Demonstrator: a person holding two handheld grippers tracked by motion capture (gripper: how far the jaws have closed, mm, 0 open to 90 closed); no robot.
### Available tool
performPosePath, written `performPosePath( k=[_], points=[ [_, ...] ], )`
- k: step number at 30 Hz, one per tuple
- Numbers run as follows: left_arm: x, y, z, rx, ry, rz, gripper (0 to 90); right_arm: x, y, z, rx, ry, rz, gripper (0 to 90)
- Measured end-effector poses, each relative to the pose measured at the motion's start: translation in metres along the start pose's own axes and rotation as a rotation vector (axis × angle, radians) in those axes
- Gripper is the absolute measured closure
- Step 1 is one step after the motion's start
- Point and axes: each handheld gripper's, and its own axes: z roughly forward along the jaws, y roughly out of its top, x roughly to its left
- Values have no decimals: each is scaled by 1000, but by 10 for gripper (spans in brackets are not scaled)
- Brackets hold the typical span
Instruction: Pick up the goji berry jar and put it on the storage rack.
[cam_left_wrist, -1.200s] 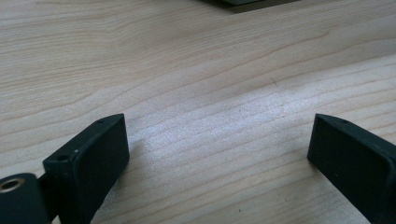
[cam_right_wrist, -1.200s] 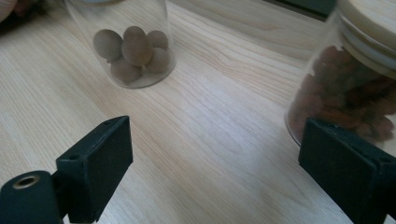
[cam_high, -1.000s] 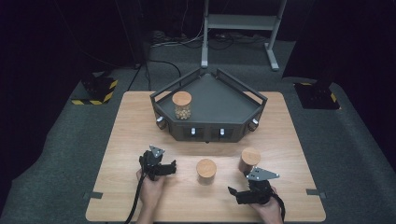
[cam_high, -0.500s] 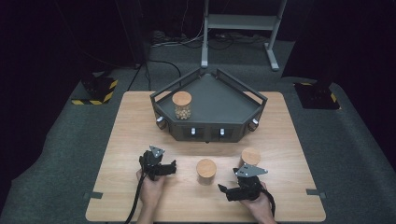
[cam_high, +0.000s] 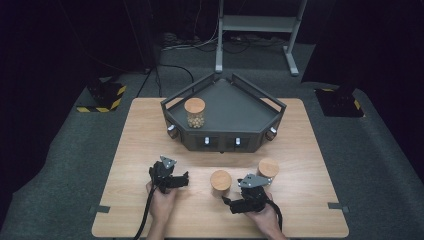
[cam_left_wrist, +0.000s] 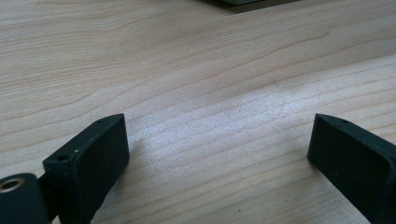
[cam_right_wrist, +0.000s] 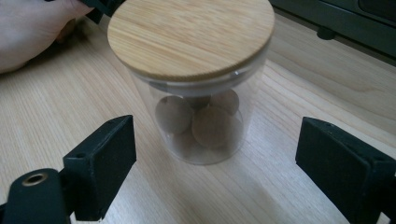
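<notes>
The middle jar (cam_right_wrist: 196, 88) stands upright on the worktop (cam_high: 300, 150), straight ahead of the right gripper (cam_right_wrist: 212, 163); its fingers (cam_right_wrist: 100, 163), just closing, straddle it without touching. The left gripper (cam_left_wrist: 219, 158) gapes empty.

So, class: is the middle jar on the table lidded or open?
Lidded: the wooden lid sits flat on the middle jar.

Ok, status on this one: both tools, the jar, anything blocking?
Right tool open, closing in, lined up on middle jar, pads not touching. Left tool open over bare table. Nothing between right tool and jar.
</notes>
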Motion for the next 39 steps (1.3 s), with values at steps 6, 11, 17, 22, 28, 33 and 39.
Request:
performPosePath(
  k=[6,11,17,22,28,33,39],
  points=[
    [0,0,0,0,0,0,55,5,4,9,2,-17,-5,131],
    [0,0,0,0,0,0,56,8,7,16,0,-26,0,137],
    [0,0,0,0,0,0,56,9,10,22,-5,-30,17,151],
    [0,0,0,0,0,0,56,9,11,26,-8,-28,30,159],
    [0,0,0,0,0,0,56,10,12,31,-11,-30,36,172],
    [0,0,0,0,0,0,56,11,13,33,-20,-39,29,192],
    [0,0,0,0,0,0,56,16,14,31,-33,-64,-20,247]
  ],
)
